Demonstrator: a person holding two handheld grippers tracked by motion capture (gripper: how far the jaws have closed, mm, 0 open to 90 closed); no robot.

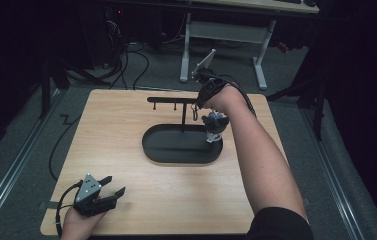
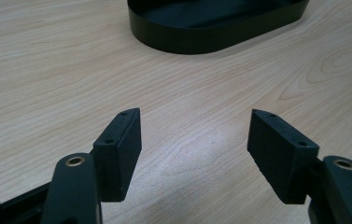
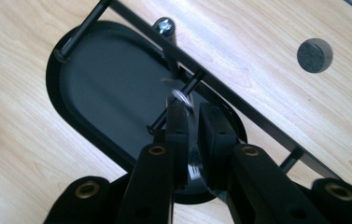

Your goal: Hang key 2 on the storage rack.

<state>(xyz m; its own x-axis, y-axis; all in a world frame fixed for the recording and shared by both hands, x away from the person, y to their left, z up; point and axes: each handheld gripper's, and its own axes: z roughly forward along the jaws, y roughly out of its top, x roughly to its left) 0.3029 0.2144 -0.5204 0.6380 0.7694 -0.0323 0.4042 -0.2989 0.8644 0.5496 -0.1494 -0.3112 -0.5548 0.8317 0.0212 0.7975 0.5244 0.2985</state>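
1. Hanging over the far right end of the black oval tray (image 1: 148, 145), the right gripper (image 1: 211, 120) pointed down at the black T-shaped rack (image 1: 173, 99) that stood in it.
2. Up close in the right gripper view, the right gripper's (image 3: 194, 109) jaws stood nearly together, with just a slim gap between the pads.
3. A small metal ring (image 3: 181, 97) sat right at the tip of them, against one of the rack's short pegs (image 3: 193, 80) under the crossbar.
4. Did the pads actually pinch that ring? I could not tell from where I stood.
5. From above, something small, blue and white (image 1: 215, 129) hung under that hand, just over the tray's rim; too small to make out.
6. Over at the near left corner of the wooden table (image 1: 126, 115), the left gripper (image 1: 116, 184) lay low, well apart from the tray.
7. Its jaws gaped wide in the left gripper view, left gripper (image 2: 194, 135) holding nothing, bare wood between the pads.
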